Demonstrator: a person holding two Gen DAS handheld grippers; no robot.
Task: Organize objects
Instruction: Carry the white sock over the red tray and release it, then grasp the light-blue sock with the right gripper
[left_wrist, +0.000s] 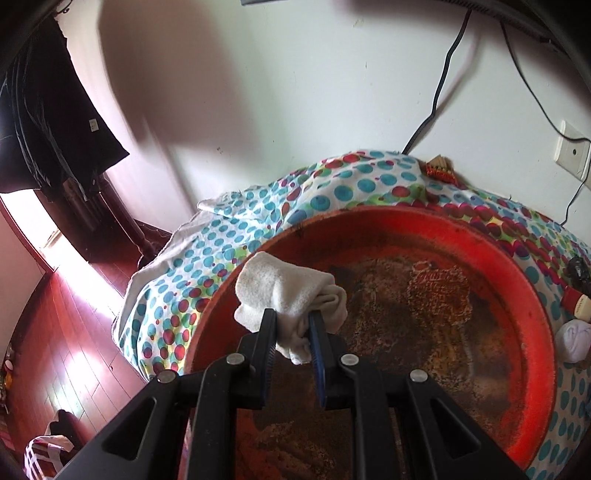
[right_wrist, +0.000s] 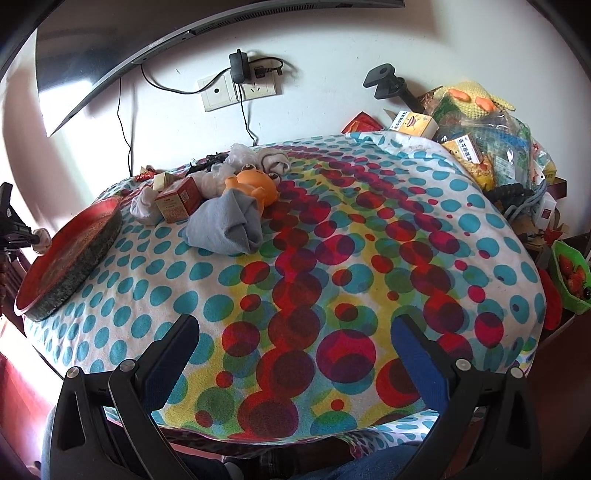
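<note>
Left gripper (left_wrist: 291, 325): jaws are clamped on a rolled white sock (left_wrist: 288, 291). The bundle is pinched low, with most of the roll bulging out above and ahead of the fingertips. It is held above the near-left rim of the red round tray (left_wrist: 524, 280). Judged: a hold over the tray suits a drop, the tray probably serving as the collecting place. The tray's floor looks worn and mottled; nothing else is seen lying in it.

From the right wrist view, the same sock (right_wrist: 41, 238) is seen just past the tray's (right_wrist: 92, 236) far left edge, off the table's left side, at the end of the left tool.

Right gripper (right_wrist: 295, 347): jaws are spread wide, nothing is held. It hangs over the near part of the polka-dot cloth (right_wrist: 369, 221), well apart from every loose item.

Still on the cloth, toward the back left, a cluster is noted: a grey folded cloth (right_wrist: 225, 229), an orange toy figure (right_wrist: 255, 186) touching it from behind, a small red box (right_wrist: 179, 201), a knotted white sock (right_wrist: 142, 206) just beside the tray, more pale bundles behind. Judged: these are yet to be gathered.

At the far right edge a heap of packets and boxes (right_wrist: 480, 140) is seen, and lower down a green container of strawberries (right_wrist: 570, 275).
</note>
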